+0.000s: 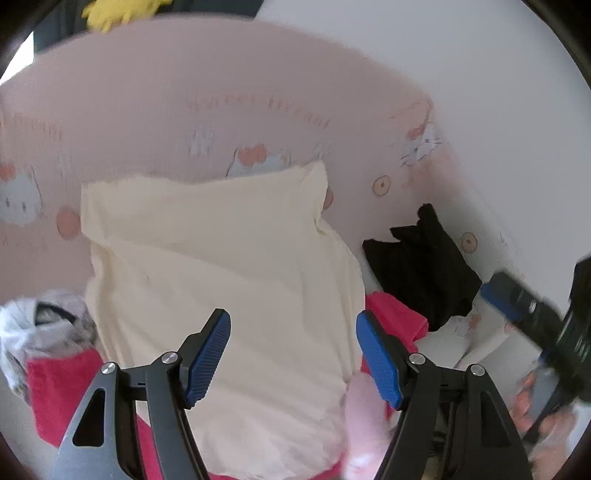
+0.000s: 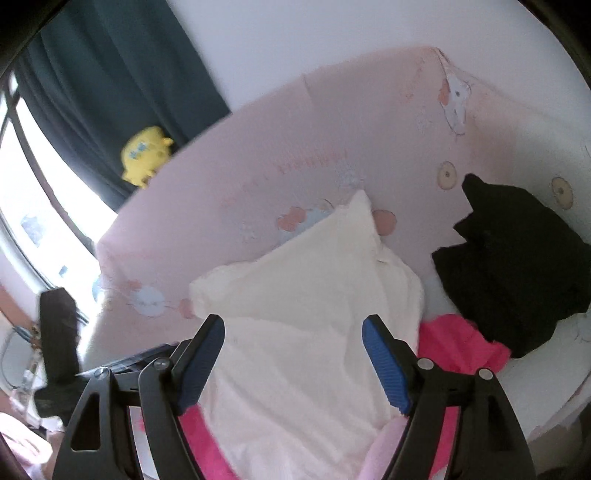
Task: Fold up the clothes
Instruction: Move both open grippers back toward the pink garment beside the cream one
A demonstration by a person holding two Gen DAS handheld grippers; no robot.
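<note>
Viewing: I see both grippers above the bed [image 1: 258,74].
Cream cloth [image 1: 221,277]: mid-bed, long axis toward its far edge.
Left gripper [image 1: 293,358]: wide, empty.
Right gripper [image 2: 293,363]: wide, empty.
Writing: unreadable.

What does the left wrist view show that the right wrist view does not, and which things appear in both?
Only the left wrist view shows the grey and white garment at the left edge, and the right tongs coming in from the right side.

Only the right wrist view shows the window, the dark curtain and a black object at the left.

Both show the cream garment lying over the bright pink cloth, the black garment, the pink cartoon sheet and the yellow plush toy.
</note>
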